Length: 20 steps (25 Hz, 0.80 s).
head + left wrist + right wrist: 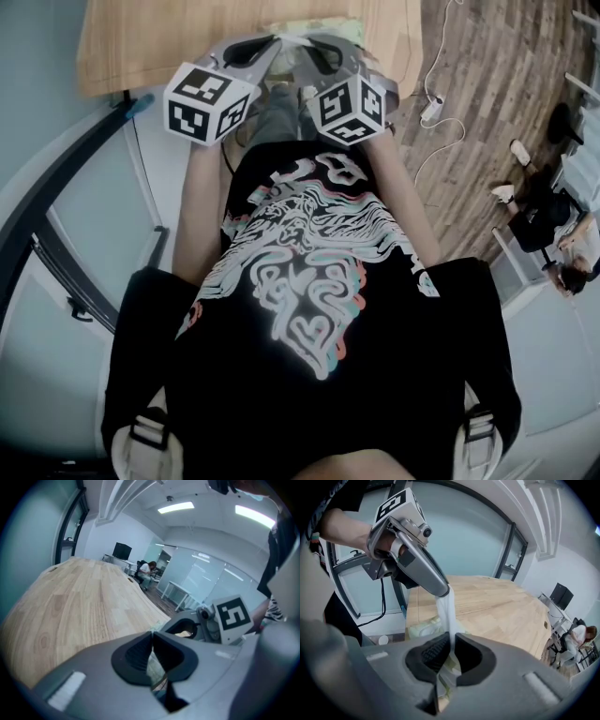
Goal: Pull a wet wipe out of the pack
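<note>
A: Here, which way does the wet wipe (447,613) run?

B: Long axis near upright: a taut strip rising from the pack (425,626) (pale green, at the table (497,606) edge) to the left gripper (152,637), which is clamped on its top end. Right gripper (452,641): jaws closed on the pack.

Pack (423,627) on table (501,606) edge, wipe (449,616) above it

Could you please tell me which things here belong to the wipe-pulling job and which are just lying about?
Job: wet wipe, wipe pack, left gripper pinching the wipe, right gripper on the pack.
Lying about: white floor cable, distant monitor.
</note>
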### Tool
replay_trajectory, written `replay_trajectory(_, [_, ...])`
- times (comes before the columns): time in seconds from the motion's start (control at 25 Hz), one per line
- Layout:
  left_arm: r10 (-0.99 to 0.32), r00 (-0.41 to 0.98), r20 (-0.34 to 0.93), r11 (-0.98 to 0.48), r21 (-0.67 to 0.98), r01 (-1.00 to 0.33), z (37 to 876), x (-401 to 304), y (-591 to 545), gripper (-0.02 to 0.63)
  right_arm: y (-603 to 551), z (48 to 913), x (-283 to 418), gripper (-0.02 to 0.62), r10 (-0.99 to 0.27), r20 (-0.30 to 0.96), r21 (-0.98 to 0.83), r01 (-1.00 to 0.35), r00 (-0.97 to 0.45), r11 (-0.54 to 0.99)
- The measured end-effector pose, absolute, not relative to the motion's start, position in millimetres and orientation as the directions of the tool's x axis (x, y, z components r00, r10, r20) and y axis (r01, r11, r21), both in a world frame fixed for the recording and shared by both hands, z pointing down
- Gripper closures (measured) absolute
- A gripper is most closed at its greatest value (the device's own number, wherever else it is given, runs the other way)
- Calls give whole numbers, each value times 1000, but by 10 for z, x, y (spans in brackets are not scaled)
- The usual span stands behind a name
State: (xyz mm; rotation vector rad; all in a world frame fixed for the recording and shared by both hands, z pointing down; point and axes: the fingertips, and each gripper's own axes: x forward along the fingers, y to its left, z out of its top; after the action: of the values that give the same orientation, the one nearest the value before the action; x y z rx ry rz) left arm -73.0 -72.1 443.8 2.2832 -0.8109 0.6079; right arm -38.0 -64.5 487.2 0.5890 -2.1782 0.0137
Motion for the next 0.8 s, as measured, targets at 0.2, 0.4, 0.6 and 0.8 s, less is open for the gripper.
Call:
replay_trajectory(0.2, [-393,701,595,-609,402,-684,4408,-775,-694,607,-620,4863,-399,563,-405,751,194,-413,-521,890])
replay_trajectory(0.4, [-394,699,596,-617,392,-682,4379,-772,-695,607,-627,4869,-391,563,-404,751,187,-418,-522,889])
replay_trajectory(0.6, [-404,699,590,-611,394,-686,4344,-815,-693,607,-629,4862,-398,563,-407,749,191,-418,-523,888])
replay_trajectory(0.8, [-408,704,581,-615,395,-682,4289,-810,-691,607,-632,4864,-399,563,-415,745,201,-418,-522,886])
